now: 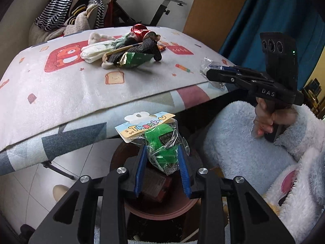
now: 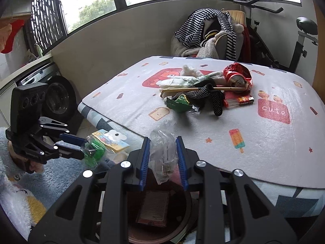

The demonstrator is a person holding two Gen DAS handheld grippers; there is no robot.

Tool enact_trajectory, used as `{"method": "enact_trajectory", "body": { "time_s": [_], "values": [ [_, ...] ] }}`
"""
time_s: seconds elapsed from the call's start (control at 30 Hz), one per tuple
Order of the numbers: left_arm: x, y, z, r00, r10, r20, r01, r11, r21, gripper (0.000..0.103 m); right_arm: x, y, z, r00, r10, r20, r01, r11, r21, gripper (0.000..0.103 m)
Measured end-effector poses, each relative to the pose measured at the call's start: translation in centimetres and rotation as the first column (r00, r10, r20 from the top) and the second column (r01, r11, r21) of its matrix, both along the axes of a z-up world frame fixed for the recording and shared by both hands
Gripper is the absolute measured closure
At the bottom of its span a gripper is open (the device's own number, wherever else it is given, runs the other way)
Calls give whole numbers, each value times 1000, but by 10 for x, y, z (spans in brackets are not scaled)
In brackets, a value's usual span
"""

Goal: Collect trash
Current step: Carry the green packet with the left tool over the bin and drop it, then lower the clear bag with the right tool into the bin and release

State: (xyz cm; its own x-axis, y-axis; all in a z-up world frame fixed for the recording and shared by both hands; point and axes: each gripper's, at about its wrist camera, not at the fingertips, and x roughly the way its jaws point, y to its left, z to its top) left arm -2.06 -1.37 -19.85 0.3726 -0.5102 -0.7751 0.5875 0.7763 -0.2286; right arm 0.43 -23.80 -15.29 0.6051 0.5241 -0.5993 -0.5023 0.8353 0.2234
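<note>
Two pieces of trash are already off the table (image 2: 264,154) and in our grip. Our left tongs (image 1: 162,158) are clamped on a clear packet (image 1: 160,142) with something green inside and a card header reading "Thank U"; our right tongs (image 2: 163,158) are clamped on a crumpled clear plastic wrapper (image 2: 162,148). We hold both just off the table's near edge and above the round brown bin (image 2: 162,219) on the floor, which we judge to be the drop point, since a flat reddish packet (image 2: 153,208) already lies in it. Each packet hangs pinched between the blue pads with its bulk dangling free, which should let it fall straight once the tongs part. More rubbish waits in a heap mid-table: a red foil bag (image 2: 237,75), a green wrapper (image 2: 178,103), a dotted black sock (image 2: 211,97), a wooden stick (image 2: 203,89), a lighter (image 2: 239,101). Writing we can read includes "cute" on the table cover (image 2: 274,110) and "DAS" on the right gripper body (image 1: 268,92).
</note>
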Motion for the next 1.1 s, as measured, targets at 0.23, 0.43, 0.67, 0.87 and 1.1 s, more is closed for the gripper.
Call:
{"method": "enact_trajectory", "body": {
  "time_s": [0.23,0.43,0.67,0.87,1.1],
  "values": [
    [-8,-11,-30,999,-14,-51,15,1000,11,71,-6,6,-8,999,4,-43,-4,1000,-8,74],
    [-5,-6,-28,999,38,-10,-38,999,14,18,-4,8,-15,997,9,-72,-10,1000,-4,74],
    [7,11,-20,994,106,-25,-107,994,-20,8,-4,21,-23,993,63,-98,-67,997,-41,74],
    [9,23,-10,988,153,19,-153,988,1,6,-5,36,-29,985,122,-121,-135,985,-104,73],
    [9,41,-19,970,242,34,-241,970,-23,6,-5,44,-37,979,126,-159,-146,982,-118,73]
  ]
}}
